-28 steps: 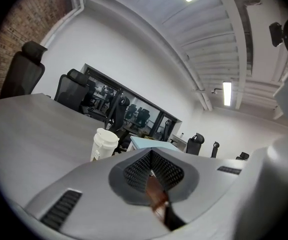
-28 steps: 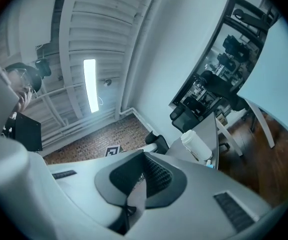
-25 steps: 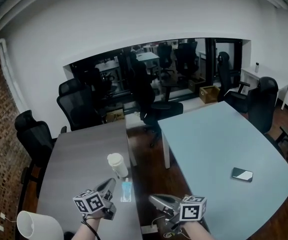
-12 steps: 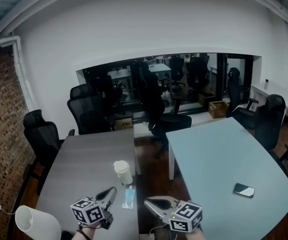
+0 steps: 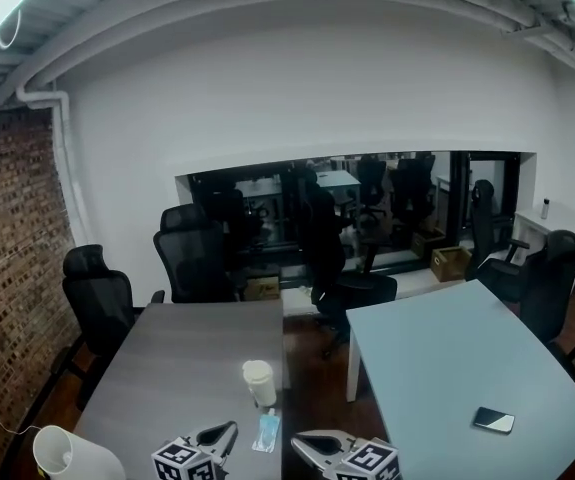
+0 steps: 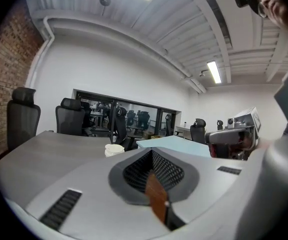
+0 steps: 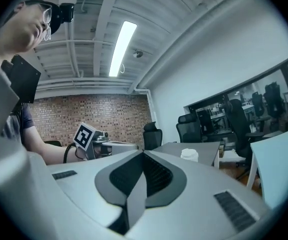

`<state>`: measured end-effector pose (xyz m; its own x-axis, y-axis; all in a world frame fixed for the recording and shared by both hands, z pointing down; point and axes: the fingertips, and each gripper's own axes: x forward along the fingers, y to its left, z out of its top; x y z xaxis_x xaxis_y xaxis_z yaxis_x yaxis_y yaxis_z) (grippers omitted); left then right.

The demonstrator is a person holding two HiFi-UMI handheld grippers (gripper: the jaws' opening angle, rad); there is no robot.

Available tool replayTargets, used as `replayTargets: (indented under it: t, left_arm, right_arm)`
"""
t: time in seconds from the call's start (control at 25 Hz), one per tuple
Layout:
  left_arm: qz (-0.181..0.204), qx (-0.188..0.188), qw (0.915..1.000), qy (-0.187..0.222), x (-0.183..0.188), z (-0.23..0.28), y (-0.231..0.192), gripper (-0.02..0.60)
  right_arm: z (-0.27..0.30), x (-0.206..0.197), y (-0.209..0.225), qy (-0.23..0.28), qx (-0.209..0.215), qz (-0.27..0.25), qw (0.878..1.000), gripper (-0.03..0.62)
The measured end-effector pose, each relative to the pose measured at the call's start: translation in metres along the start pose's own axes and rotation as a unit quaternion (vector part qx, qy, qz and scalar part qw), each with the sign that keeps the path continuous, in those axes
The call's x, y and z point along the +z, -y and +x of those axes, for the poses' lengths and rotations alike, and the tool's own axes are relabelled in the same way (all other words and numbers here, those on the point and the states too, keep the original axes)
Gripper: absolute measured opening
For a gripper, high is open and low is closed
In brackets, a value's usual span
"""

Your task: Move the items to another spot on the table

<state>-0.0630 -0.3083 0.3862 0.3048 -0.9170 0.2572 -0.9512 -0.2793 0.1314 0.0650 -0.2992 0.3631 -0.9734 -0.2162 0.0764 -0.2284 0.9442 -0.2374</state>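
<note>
Just ahead of the left tongs (image 5: 229, 431), upright on the grey tabletop (image 5: 167, 368): white lidded cup (image 5: 259, 382), any print on it too small to read. Between the tips of the two tongs, flat near that tabletop's right edge: small blue packet (image 5: 267, 431), labelling not legible. Well off to the right of the right tongs (image 5: 302, 441), on the blue tabletop (image 5: 437, 368): dark phone (image 5: 494, 420). Only clear markings: black-and-white square patterns on each cube (image 5: 181, 462).

Left tongs (image 6: 154, 179) pressed fully together in the left gripper view, gripping nothing. Cup (image 6: 114, 149) just past the tips, slightly left, only its lid showing over the tongs. Right tongs (image 7: 139, 176) likewise closed tight and empty in the right gripper view. Cup (image 7: 189, 154) ahead and to the right there. Left tongs' cube (image 7: 85, 135) off to the left, with a bare forearm behind it.

Cut off by the bottom edge of the head view: both cubes and whatever holds them. Left of the left tongs, at the tabletop's corner: a white cone-like shape (image 5: 67, 455), partly out of frame, hard to identify. Far beyond both tongs: black chairs (image 5: 192, 258), dark against a dark window, details lost.
</note>
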Motion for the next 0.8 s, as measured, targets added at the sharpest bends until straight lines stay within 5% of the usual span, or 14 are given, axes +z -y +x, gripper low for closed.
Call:
replayTargets:
  t: [0.28, 0.8]
  left_arm:
    - [0.011, 0.017, 0.9996, 0.018, 0.003, -0.013, 0.007, 0.002]
    - [0.040, 0.047, 0.9968, -0.052, -0.043, -0.045, 0.014, 0.003]
  right_arm:
    - [-0.002, -0.006, 0.004, 0.000, 0.002, 0.000, 1.000, 0.009]
    - [0.031, -0.052, -0.020, -0.020, 0.046, 0.069, 0.996, 0.009]
